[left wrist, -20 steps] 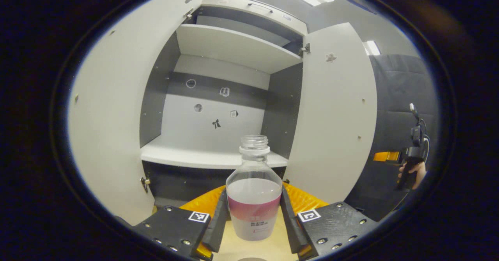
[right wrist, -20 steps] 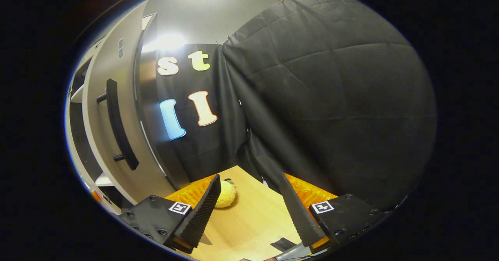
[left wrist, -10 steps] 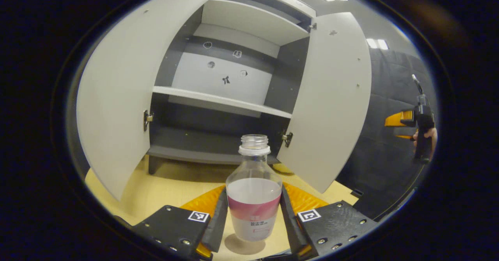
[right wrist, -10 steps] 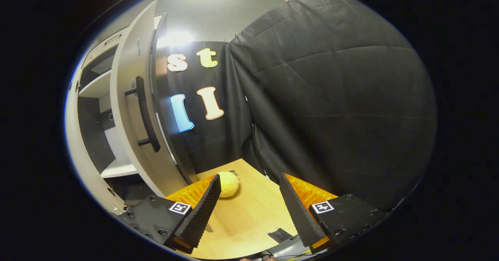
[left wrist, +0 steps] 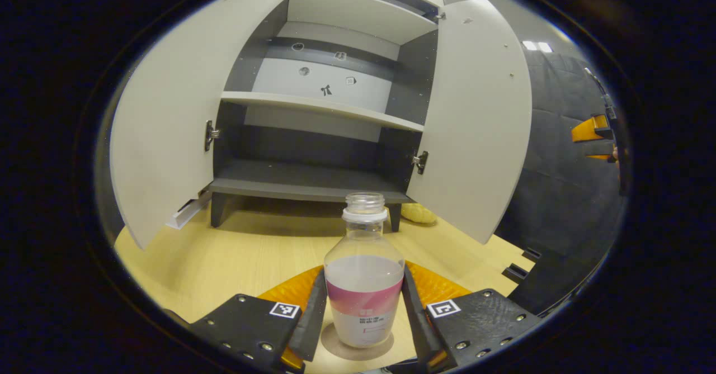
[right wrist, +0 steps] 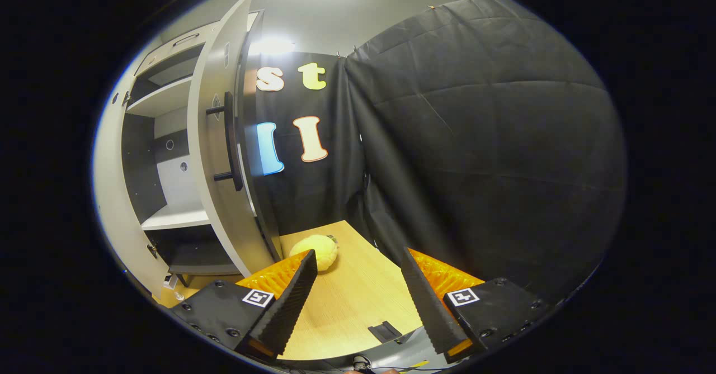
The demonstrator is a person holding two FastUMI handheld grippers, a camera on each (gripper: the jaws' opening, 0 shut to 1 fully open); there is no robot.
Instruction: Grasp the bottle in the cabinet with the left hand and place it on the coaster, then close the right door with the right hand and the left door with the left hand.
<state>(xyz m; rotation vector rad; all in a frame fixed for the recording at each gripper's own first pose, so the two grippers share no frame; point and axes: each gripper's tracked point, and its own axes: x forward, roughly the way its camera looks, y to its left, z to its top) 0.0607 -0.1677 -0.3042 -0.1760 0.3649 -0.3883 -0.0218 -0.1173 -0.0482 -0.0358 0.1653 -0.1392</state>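
Note:
A clear capless bottle (left wrist: pixel 364 284) with a pink and white label stands upright between the fingers of my left gripper (left wrist: pixel 363 312), which is shut on it. Its base sits over a round brown coaster (left wrist: pixel 335 349) on the wooden table; I cannot tell if they touch. Behind it the cabinet (left wrist: pixel 313 139) has its left door (left wrist: pixel 168 122) and right door (left wrist: pixel 475 122) swung wide. My right gripper (right wrist: pixel 358 301) is open and holds nothing. It is to the right of the right door (right wrist: pixel 212 161), whose dark handle (right wrist: pixel 230 139) faces it. That gripper (left wrist: pixel 597 135) also shows far right in the left gripper view.
A yellow soft object (right wrist: pixel 315 249) lies on the table by the foot of the right door, also seen as a yellow object (left wrist: pixel 417 213) under the cabinet's edge. Black cloth walls (right wrist: pixel 475 167) close the right side. The table's edge (left wrist: pixel 520 262) runs at the right.
My left gripper has come down and back from the cabinet with the bottle, and the coaster has appeared beneath it. My right gripper has turned more toward the right door.

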